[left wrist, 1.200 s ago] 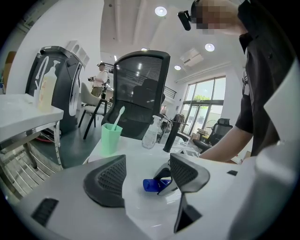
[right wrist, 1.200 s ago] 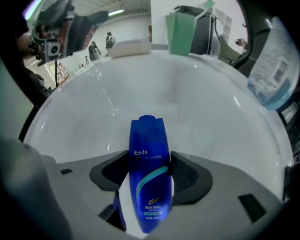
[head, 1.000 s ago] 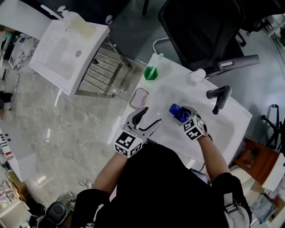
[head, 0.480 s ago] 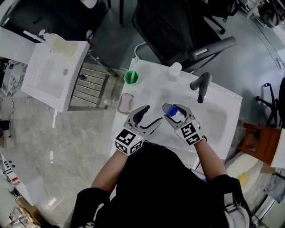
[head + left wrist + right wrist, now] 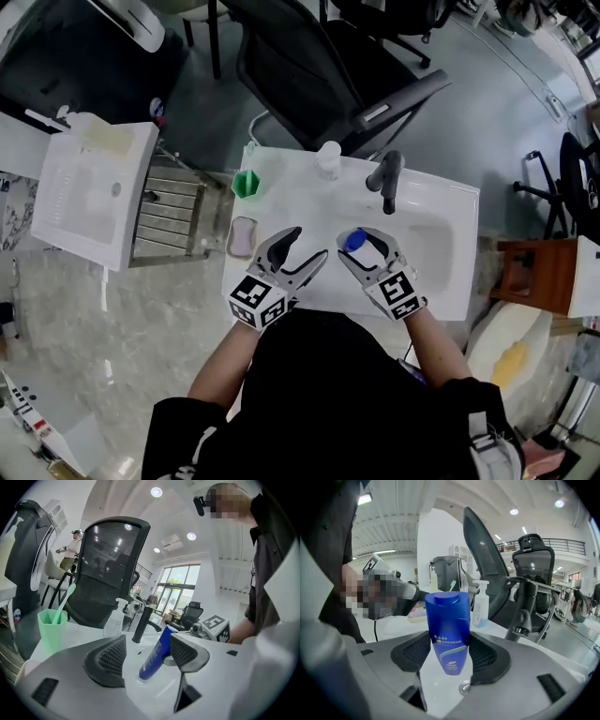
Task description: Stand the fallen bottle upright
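Bottle (image 5: 353, 242), blue: right claw (image 5: 364, 249), clamped on its body, is swinging it up from the sink (image 5: 433, 255) toward upright, not yet set down; left claw (image 5: 307, 246) is waiting spread, empty.

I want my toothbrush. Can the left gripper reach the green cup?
Probably yes: the left gripper is open and empty, and only bare counter lies between it and the green cup.
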Demonstrator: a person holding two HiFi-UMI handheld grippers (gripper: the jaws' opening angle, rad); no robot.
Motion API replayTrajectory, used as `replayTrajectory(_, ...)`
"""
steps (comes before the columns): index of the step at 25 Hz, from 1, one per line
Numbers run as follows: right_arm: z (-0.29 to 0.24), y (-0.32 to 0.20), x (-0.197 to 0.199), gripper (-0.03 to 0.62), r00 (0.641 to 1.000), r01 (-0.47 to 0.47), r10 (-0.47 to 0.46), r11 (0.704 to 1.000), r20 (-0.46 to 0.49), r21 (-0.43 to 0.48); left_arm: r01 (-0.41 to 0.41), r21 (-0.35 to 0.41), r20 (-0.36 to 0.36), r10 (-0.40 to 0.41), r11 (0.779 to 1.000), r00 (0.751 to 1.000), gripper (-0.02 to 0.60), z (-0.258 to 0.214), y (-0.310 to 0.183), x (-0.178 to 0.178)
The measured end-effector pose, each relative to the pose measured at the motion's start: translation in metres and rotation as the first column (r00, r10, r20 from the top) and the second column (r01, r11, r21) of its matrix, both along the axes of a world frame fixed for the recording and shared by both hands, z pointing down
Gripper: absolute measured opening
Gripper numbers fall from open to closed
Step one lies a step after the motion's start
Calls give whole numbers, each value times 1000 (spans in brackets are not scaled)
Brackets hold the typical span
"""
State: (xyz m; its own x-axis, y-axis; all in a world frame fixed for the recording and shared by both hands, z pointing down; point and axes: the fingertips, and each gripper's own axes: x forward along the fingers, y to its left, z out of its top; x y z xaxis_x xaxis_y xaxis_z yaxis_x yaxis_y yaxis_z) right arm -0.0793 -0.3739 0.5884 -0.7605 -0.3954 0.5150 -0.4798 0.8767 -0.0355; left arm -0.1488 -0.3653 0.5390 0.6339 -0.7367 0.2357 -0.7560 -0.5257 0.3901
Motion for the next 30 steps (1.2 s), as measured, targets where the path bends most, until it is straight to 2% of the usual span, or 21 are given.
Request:
replayTrajectory(6,-15,-10,35,268,989,-144,144,989,16,29,-100,48,16,99,994,995,305,-4,-17,22)
replayTrajectory(14,-36,-28,98,258,944,-328,325,943,55,60,-180,68,37,178,981,983,298,-13,-33,50)
replayTrajectory(20,-35,-55,135,256,910,-409,402,911,104,50,-151,40,38,149,988,988,298,-14,-37,59)
replayTrajectory(30,-47,-120,153,256,918,-385,368,916,150,111,-13,11,75,12,1000,997,296,-17,-39,52)
